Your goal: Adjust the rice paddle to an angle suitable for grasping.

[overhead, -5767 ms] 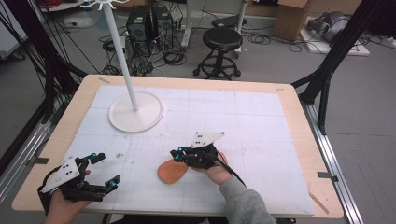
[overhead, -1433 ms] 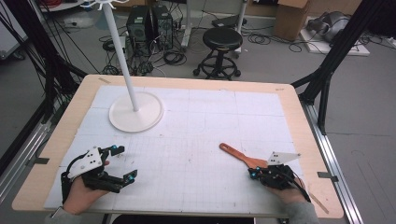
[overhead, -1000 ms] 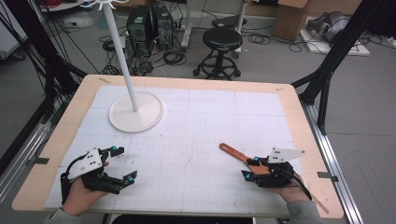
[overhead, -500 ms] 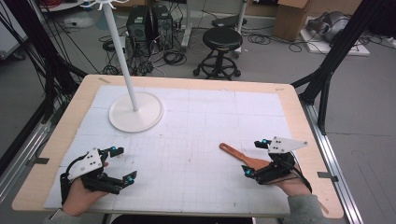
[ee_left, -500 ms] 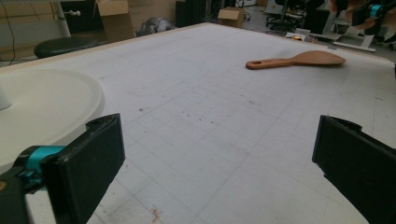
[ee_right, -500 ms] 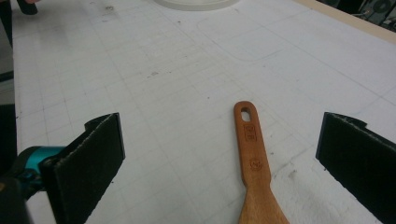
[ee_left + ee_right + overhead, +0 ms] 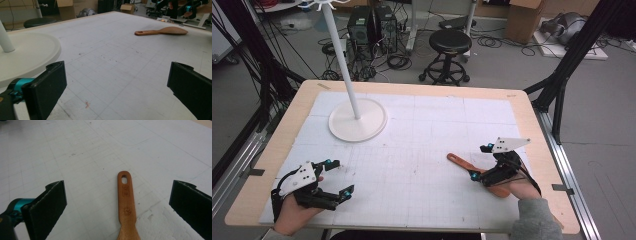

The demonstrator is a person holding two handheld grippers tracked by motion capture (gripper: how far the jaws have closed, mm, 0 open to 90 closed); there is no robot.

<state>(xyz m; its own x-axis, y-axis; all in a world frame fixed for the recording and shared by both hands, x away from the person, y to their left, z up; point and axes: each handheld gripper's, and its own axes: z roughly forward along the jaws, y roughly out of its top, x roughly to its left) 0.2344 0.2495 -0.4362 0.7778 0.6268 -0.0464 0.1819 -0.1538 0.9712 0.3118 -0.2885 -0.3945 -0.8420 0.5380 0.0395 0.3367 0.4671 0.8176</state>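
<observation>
A wooden spatula (image 7: 462, 162) lies flat on the white gridded mat at the right, its handle pointing up and left. In the right gripper view its handle (image 7: 126, 202) with a hanging hole runs up the middle between the two black jaws, which stand wide apart and clear of it. My right gripper (image 7: 479, 162) hovers open over the spatula's blade end. My left gripper (image 7: 341, 176) rests open near the front left corner, with nothing between its jaws. From the left gripper view the spatula (image 7: 162, 31) lies far off across the mat.
A white stand with a round base (image 7: 357, 120) and a tall pole (image 7: 340, 54) is at the back left; its base (image 7: 25, 56) lies close by in the left gripper view. The mat's border and wooden table edge (image 7: 542, 150) run along the right.
The spatula went from the table's middle to the right side. My right gripper has let go of it and in the last second shifted a little up and left above it. The left gripper hardly moved.
</observation>
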